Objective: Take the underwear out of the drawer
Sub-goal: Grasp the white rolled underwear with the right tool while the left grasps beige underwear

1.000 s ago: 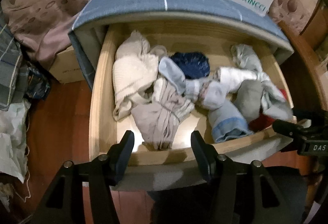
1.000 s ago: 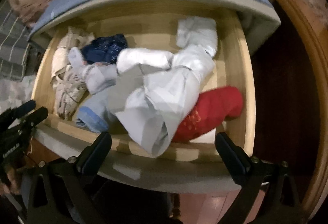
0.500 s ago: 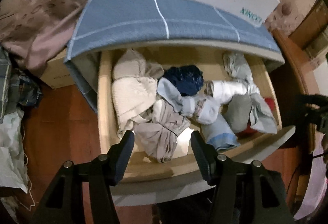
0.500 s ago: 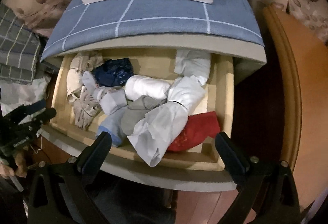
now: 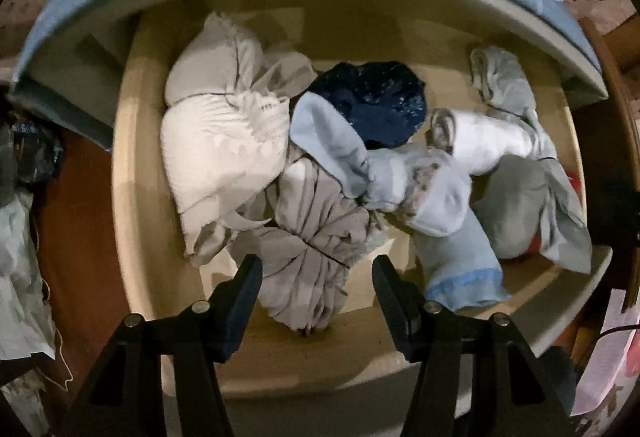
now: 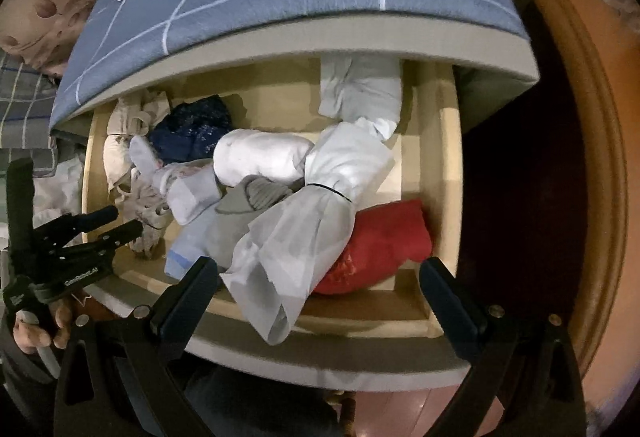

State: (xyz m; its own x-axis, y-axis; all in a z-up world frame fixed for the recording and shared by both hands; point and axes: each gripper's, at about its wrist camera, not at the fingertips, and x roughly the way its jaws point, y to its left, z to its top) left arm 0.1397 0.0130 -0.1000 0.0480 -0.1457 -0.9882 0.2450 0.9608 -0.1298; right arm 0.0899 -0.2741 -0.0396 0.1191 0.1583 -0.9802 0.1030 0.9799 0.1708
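Now both left tongs (image 5: 316, 273) and right tongs (image 6: 318, 275) hover spread, empty, over the drawer (image 6: 448, 141).

My left wrist camera looked down close over the drawer's (image 5: 132, 221) left half; my right sat farther back, sharing the whole drawer (image 6: 448, 173).

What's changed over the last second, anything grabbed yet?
Nothing grabbed. The left gripper has pushed in low over the drawer, now open around the beige tied bundle. The right gripper pulled back, then eased forward, open and empty. The clothes lie as before.
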